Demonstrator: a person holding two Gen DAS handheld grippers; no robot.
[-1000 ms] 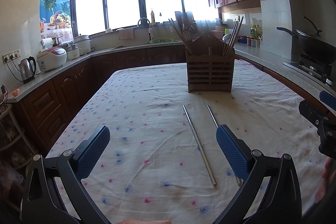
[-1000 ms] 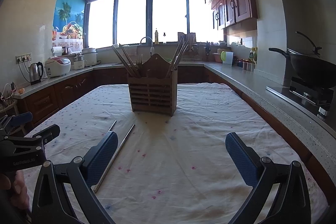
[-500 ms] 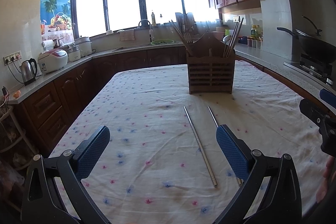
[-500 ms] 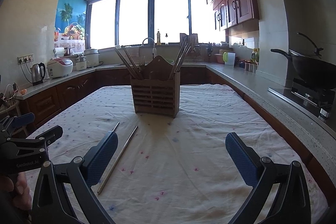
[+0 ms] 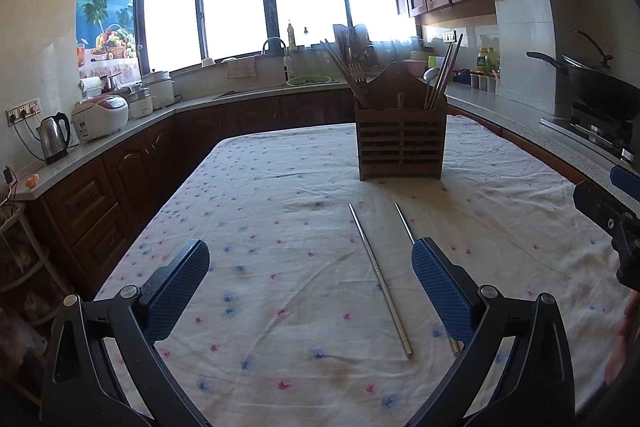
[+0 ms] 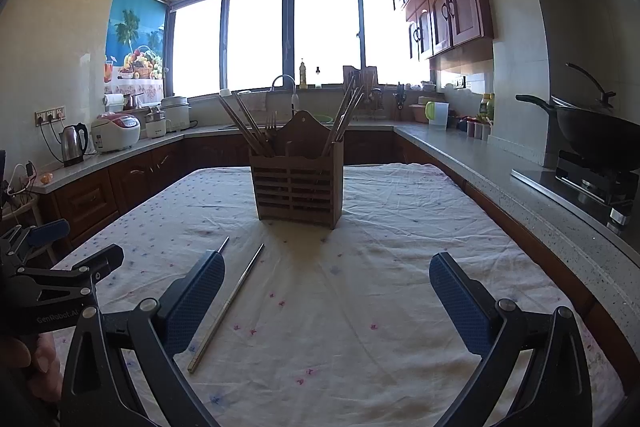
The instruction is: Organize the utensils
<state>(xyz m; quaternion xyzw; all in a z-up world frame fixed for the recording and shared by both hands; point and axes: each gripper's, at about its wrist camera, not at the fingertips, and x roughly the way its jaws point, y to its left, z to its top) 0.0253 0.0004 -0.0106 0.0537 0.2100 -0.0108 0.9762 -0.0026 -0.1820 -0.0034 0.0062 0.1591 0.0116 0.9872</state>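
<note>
Two metal chopsticks lie side by side on the tablecloth. One chopstick (image 5: 380, 277) is in full view, the other chopstick (image 5: 404, 222) is partly hidden behind my left gripper's right finger. They also show in the right wrist view (image 6: 230, 303). A wooden utensil holder (image 5: 401, 143) with chopsticks, forks and a spoon stands upright at the table's far end; it shows in the right wrist view too (image 6: 299, 183). My left gripper (image 5: 310, 281) is open and empty, above the near table. My right gripper (image 6: 327, 293) is open and empty, to the right of the chopsticks.
The table wears a white flowered cloth (image 5: 280, 227). Counters run along the left, back and right, with a kettle (image 5: 54, 137), a rice cooker (image 5: 100, 113) and a wok on the stove (image 5: 600, 91). The right gripper's body (image 5: 612, 223) shows at the left view's right edge.
Both grippers have drifted slightly; the holder and chopsticks sit a little lower in the views. Nothing was grasped or moved on the table.
</note>
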